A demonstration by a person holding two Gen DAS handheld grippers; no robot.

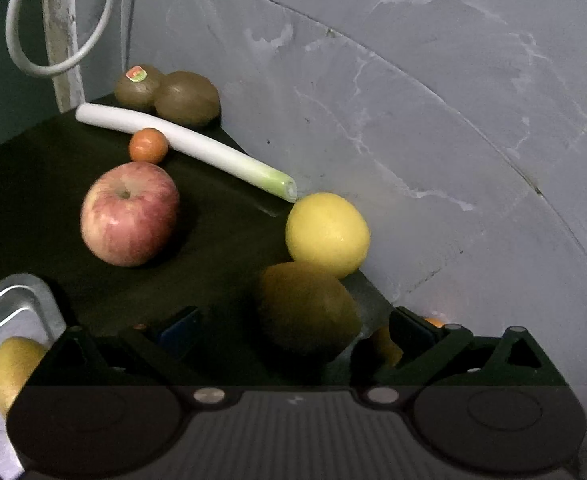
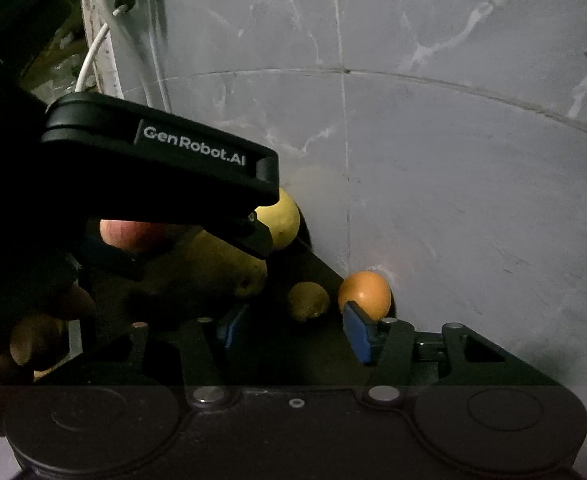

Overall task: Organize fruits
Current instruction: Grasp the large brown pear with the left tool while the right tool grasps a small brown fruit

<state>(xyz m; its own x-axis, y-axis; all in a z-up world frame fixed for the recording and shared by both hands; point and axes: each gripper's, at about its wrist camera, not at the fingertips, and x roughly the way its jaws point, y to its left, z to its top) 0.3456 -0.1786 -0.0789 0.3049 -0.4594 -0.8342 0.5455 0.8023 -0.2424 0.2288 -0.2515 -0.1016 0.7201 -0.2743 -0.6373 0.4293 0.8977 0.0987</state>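
In the left wrist view my left gripper (image 1: 293, 332) is open, its jaws wide on either side of a dull yellow pear (image 1: 307, 308) without touching it. Behind the pear lies a bright yellow fruit (image 1: 327, 234) by the wall. A red apple (image 1: 129, 214), a small orange (image 1: 148, 145), two kiwis (image 1: 167, 94) and a white leek (image 1: 181, 144) lie on the dark mat. In the right wrist view my right gripper (image 2: 297, 332) is open above a small brownish fruit (image 2: 307, 300), with an orange fruit (image 2: 365, 292) beside its right finger. The left gripper's body (image 2: 153, 160) hangs over the pear (image 2: 221, 268).
A metal tray (image 1: 9, 316) at the lower left holds a yellow pear (image 1: 11, 368). A grey marbled wall (image 1: 433, 140) borders the mat on the right. A white cable (image 1: 57, 20) hangs in the far left corner.
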